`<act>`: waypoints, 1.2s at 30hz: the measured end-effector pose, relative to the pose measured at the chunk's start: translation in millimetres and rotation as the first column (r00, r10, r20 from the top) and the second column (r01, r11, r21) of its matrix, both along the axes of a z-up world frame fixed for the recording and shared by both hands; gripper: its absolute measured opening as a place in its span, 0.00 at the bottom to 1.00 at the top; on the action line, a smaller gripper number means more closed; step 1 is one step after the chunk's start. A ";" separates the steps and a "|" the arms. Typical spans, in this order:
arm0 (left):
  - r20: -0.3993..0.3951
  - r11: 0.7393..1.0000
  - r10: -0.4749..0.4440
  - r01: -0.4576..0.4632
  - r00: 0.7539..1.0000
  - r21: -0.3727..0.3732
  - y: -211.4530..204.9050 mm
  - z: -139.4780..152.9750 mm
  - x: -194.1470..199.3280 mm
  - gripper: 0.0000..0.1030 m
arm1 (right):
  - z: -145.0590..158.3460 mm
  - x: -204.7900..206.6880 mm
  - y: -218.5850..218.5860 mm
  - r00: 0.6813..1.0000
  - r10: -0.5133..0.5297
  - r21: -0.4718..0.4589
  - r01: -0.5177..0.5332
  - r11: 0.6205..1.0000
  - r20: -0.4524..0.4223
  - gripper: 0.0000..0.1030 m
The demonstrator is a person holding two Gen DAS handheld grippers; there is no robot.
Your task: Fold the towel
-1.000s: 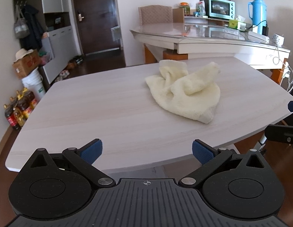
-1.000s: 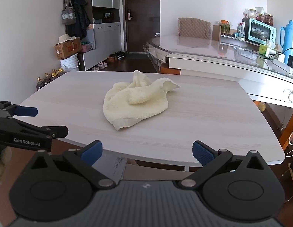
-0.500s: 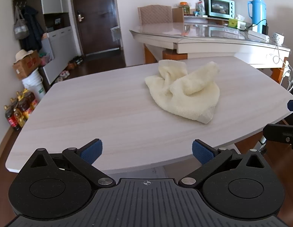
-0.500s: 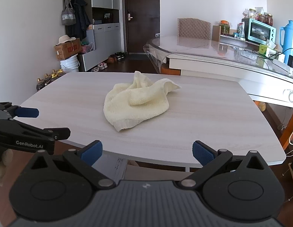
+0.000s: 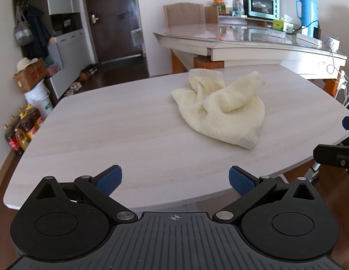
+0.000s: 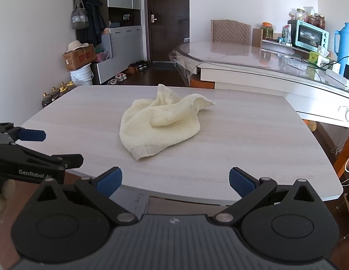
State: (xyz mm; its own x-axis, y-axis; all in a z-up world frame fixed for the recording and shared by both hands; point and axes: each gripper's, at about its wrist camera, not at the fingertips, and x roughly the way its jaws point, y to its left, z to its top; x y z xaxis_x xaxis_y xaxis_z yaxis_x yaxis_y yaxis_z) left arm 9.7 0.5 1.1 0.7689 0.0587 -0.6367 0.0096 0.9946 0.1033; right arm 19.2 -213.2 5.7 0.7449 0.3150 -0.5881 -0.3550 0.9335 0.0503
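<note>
Towel: a pale yellow towel [image 5: 221, 110] lies crumpled in a loose heap on the table, a little beyond its middle as both grippers see it. One corner stands up at the far side and a thick rolled fold crosses the top. A hemmed edge points toward the near rim of the table. Nothing touches it.

Table: a light wood-grain table [image 5: 106, 135] with rounded corners carries the towel alone.

Left gripper: the left gripper [image 5: 174, 177] is held over the near edge of the table, with its two blue pads wide apart and nothing between them. It is well apart from the towel, which lies ahead and to its right.

Right gripper: the right gripper [image 6: 174, 177] is also held at the near edge, its blue pads spread wide with nothing between them. The towel [image 6: 158, 123] lies ahead, a little to its left, not touched.

Between the views: in the right wrist view the left gripper [image 6: 43, 146] shows at the left border, beside the table rim.

Background: a second table with a glass top [image 5: 242, 36] stands behind. On it are a turquoise small oven [image 5: 262, 5] and a blue thermos jug [image 5: 307, 6].

Left wall: a cardboard box [image 5: 30, 75] rests on a white bucket [image 5: 39, 99], with bottles [image 5: 21, 130] on the floor near it.
</note>
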 end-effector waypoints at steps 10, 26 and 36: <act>-0.001 1.000 -0.005 0.004 1.000 -0.004 9.8 0.2 22.4 1.00 | 0.3 24.2 4.7 1.000 0.003 -0.001 -0.003 1.000 0.016 0.94; 0.007 1.000 -0.027 0.027 1.000 -0.003 35.9 -4.8 86.4 1.00 | 3.4 136.4 11.6 0.999 0.005 -0.019 -0.005 1.000 0.035 0.79; 0.019 0.982 -0.189 0.189 0.982 -0.003 37.6 -2.7 126.1 1.00 | -12.7 184.5 -1.2 0.992 0.016 0.105 -0.003 0.994 -0.123 0.53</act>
State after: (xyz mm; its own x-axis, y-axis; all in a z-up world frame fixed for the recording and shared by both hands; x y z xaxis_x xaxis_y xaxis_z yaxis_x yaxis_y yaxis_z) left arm 135.8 38.1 -1.6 0.7773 -0.0917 -0.6224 0.1957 0.9755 0.1008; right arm 203.8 -214.4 -7.0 0.6656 0.3859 -0.6388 -0.3486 0.9176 0.1911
